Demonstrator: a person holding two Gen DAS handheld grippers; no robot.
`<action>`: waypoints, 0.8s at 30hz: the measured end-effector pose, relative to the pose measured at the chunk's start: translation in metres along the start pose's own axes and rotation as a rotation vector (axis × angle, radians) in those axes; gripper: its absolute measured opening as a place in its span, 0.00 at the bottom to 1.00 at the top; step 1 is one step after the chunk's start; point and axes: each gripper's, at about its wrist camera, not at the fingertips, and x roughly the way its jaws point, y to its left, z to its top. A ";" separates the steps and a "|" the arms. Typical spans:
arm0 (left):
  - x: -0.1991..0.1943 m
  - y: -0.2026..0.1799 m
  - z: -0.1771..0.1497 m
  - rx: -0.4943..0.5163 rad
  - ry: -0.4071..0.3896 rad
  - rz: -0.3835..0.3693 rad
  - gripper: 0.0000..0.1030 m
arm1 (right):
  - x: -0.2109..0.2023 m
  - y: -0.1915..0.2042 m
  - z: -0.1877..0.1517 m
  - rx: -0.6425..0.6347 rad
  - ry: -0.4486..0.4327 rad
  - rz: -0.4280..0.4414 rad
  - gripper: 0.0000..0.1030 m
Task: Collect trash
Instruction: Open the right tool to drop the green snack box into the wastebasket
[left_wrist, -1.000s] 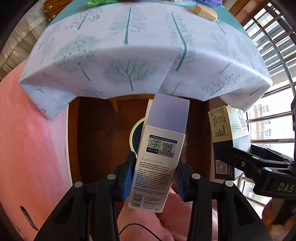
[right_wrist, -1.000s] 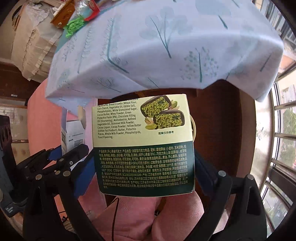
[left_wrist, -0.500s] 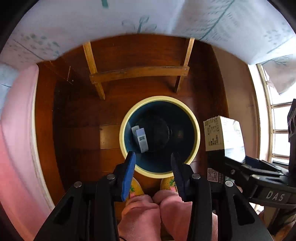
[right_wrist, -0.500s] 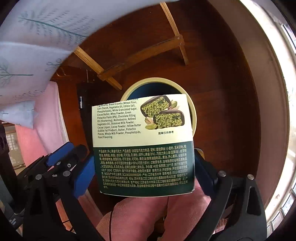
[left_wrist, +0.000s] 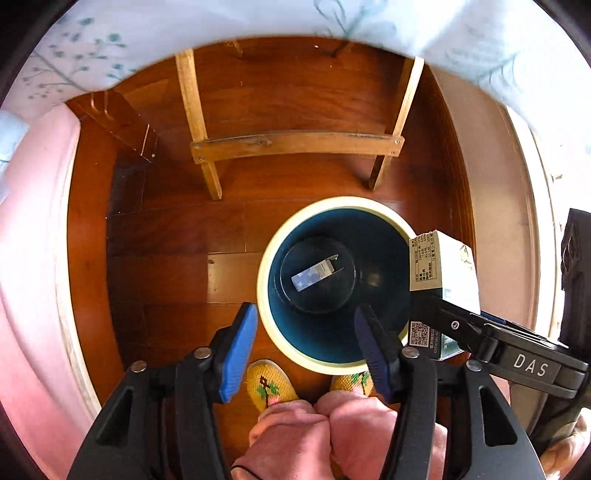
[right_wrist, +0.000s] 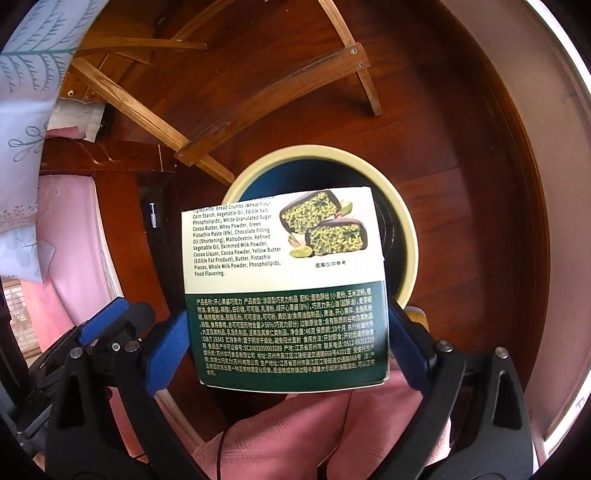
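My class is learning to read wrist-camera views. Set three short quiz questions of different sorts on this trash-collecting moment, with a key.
1. True or false: the left hand-held gripper grips a carton.
2. Which item does the right hand-held gripper hold? A) bottle B) chocolate box C) cup
3. Fill in: a small carton lies at the bottom of the ___.

Key: 1 false; 2 B; 3 bin.

Dark red-brown wood plank floor (left_wrist: 177, 236) fills centre frame. Light wooden legs with crossbar (left_wrist: 295, 144) upper centre. Pale leaf-print tablecloth (left_wrist: 480, 44) across top edge. Pink fabric (left_wrist: 33, 229) left side. Bright daylight right edge.
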 end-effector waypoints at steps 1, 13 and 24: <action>-0.004 0.001 0.000 -0.004 0.002 0.000 0.57 | -0.003 0.004 0.000 -0.008 -0.010 -0.002 0.92; -0.062 0.014 -0.001 -0.009 0.004 -0.007 0.57 | -0.039 0.039 -0.006 -0.064 -0.060 -0.068 0.93; -0.099 0.023 -0.009 -0.005 0.002 -0.009 0.57 | -0.063 0.046 -0.018 -0.003 -0.067 -0.045 0.93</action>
